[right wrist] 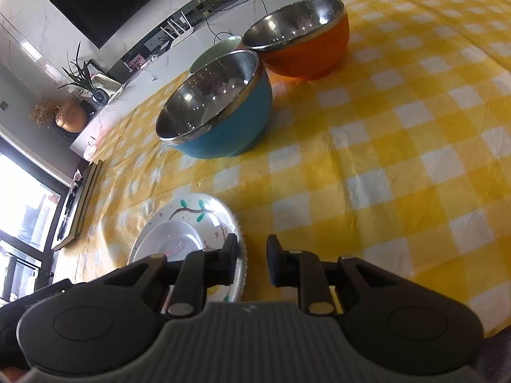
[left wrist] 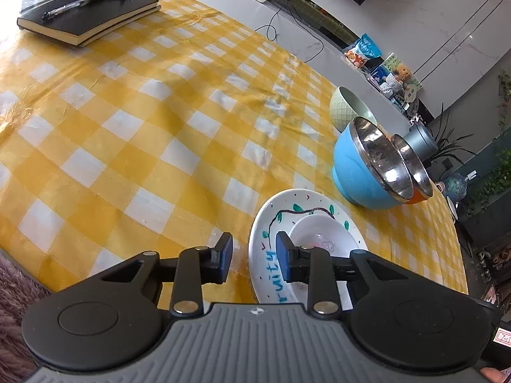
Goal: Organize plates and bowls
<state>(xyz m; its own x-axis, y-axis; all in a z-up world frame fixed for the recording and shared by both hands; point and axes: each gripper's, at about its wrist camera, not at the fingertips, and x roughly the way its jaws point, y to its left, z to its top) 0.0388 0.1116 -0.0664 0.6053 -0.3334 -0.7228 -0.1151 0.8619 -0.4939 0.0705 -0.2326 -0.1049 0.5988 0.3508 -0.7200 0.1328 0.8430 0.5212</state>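
A white painted plate point(left wrist: 271, 223) lies near the table's front edge with a smaller white dish point(left wrist: 322, 236) stacked on it; both show in the right wrist view, plate point(right wrist: 204, 210) and dish point(right wrist: 169, 239). A blue steel-lined bowl point(left wrist: 354, 172) point(right wrist: 223, 127), an orange one point(left wrist: 421, 196) point(right wrist: 313, 51) and a pale green bowl point(left wrist: 343, 103) point(right wrist: 217, 49) stand behind. My left gripper point(left wrist: 254, 260) is open, its jaws astride the plate's left rim. My right gripper point(right wrist: 250, 263) is open, its jaws astride the plate's right rim.
A yellow checked cloth point(left wrist: 127, 134) covers the table. A black notebook point(left wrist: 89, 16) with a pen on it lies at the far left corner. A counter with clutter and plants runs behind the table. A pink rug point(left wrist: 12, 287) lies below the front edge.
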